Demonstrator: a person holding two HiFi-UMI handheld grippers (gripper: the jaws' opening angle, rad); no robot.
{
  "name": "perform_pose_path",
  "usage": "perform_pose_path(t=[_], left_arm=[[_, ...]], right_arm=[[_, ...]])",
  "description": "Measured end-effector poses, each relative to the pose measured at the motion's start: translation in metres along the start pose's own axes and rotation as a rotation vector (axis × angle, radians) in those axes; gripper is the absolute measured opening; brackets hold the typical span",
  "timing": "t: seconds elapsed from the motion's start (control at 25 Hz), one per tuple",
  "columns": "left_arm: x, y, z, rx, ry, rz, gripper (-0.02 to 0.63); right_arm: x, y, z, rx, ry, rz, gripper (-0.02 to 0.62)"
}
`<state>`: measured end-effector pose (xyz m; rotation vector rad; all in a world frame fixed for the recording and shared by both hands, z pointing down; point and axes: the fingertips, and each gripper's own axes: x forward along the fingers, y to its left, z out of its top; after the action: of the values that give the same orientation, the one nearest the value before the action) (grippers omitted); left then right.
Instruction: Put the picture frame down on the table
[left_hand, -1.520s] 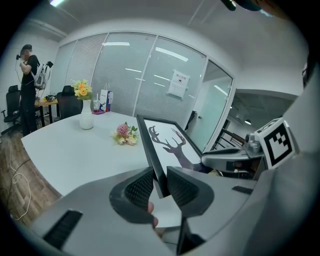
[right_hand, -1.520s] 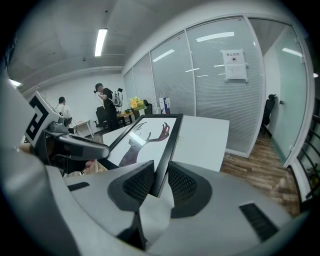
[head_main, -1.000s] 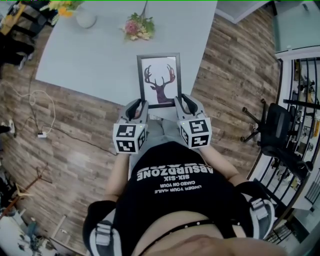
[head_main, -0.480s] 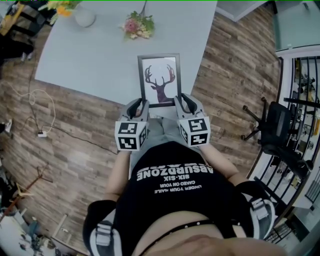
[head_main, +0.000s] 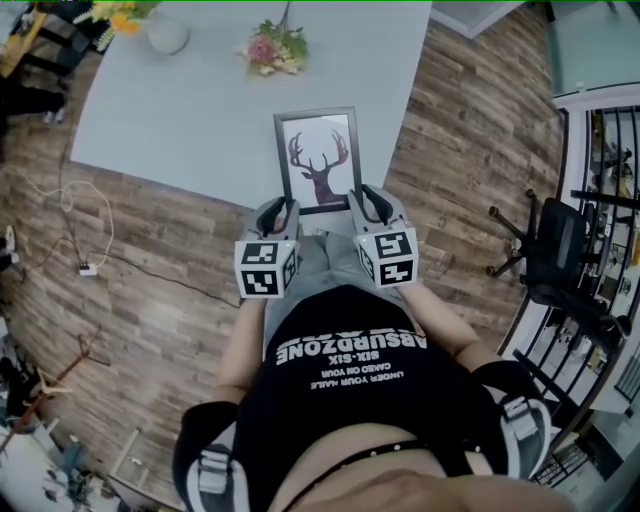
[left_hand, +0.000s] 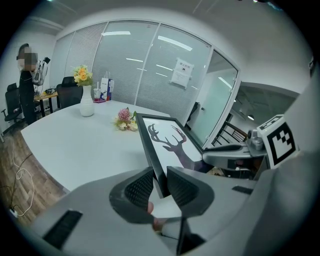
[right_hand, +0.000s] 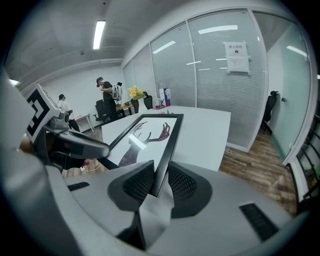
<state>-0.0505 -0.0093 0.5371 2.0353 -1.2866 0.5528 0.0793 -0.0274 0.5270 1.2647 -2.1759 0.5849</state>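
Observation:
A black picture frame with a deer-antler print is held level over the near edge of the pale grey table. My left gripper is shut on the frame's near left corner, and the frame's edge sits between its ribbed pads. My right gripper is shut on the near right corner, with the frame's edge between its pads. The print faces up. In the right gripper view the frame reaches out over the tabletop.
A pink flower bunch lies on the table beyond the frame. A white vase with yellow flowers stands at the far left. An office chair stands on the wood floor to the right. People stand far off by desks.
Both grippers and the frame have hardly moved. The view has shifted slightly, with the left marker cube a little further right.

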Motion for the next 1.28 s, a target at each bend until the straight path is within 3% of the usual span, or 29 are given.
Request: perform_pose_path(t=[1.28], left_arm=[[0.03,0.012,-0.045,-0.003,0.111,0.038,0.092]], right_arm=[[0.036,-0.002,-0.047,-0.02,0.095,0.008,0.101]])
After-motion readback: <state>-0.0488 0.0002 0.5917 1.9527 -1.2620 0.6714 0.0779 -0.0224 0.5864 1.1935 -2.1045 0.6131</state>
